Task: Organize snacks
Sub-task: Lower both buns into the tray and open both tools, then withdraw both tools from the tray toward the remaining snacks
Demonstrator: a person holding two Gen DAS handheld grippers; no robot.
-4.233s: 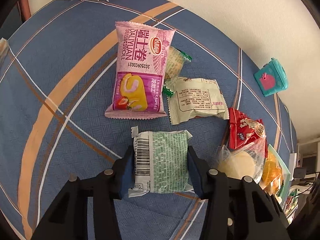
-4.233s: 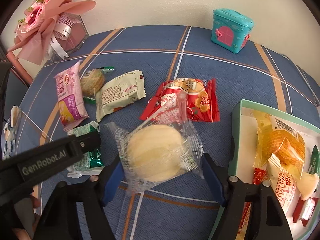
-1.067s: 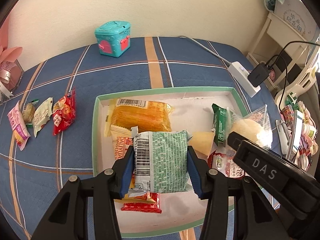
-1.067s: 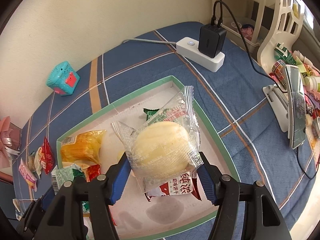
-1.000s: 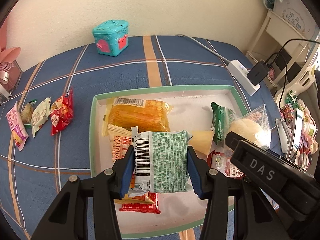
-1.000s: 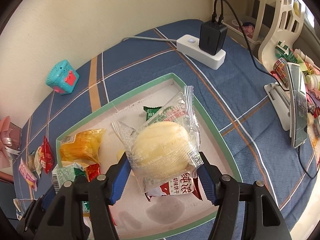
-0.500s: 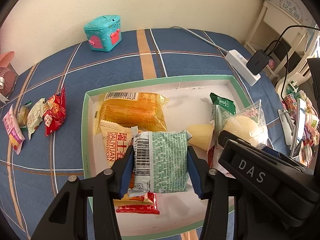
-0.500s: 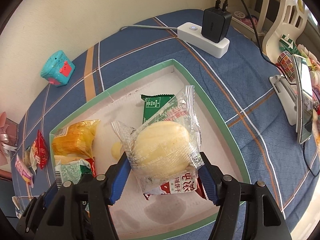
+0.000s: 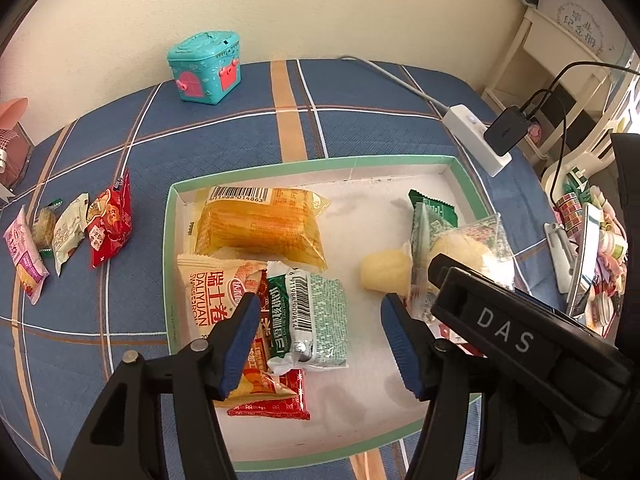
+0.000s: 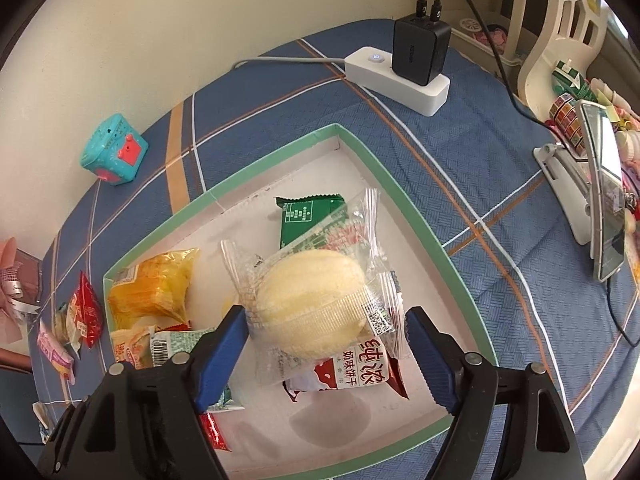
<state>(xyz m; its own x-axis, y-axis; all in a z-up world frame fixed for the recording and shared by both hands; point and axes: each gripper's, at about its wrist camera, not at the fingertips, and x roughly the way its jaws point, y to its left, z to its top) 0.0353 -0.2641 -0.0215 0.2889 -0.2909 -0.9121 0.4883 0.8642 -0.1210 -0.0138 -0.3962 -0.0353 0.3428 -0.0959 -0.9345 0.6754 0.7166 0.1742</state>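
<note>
A green-rimmed white tray [image 9: 256, 170] lies on the blue plaid cloth, holding several snacks. My left gripper [image 9: 320, 340] hangs over it, jaws opening. The green-and-white packet [image 9: 310, 320] lies tilted between them on other packets, clear of both pads. In the right wrist view my right gripper [image 10: 324, 344] is also opening above the tray [image 10: 400, 208]. The bun in clear wrap [image 10: 312, 304] rests between its fingers on a red-and-white packet [image 10: 352, 374]; the pads do not press it.
A red packet [image 9: 110, 224], a pale packet [image 9: 68, 228] and a pink packet [image 9: 22, 256] lie on the cloth left of the tray. A teal toy box [image 9: 204, 66] stands at the back. A power strip [image 10: 396, 74] and a phone on a stand [image 10: 604, 192] sit to the right.
Both pairs of jaws have widened. The green-and-white packet has dropped from the left pads onto the snacks in the tray, and the bun now rests free of the right pads.
</note>
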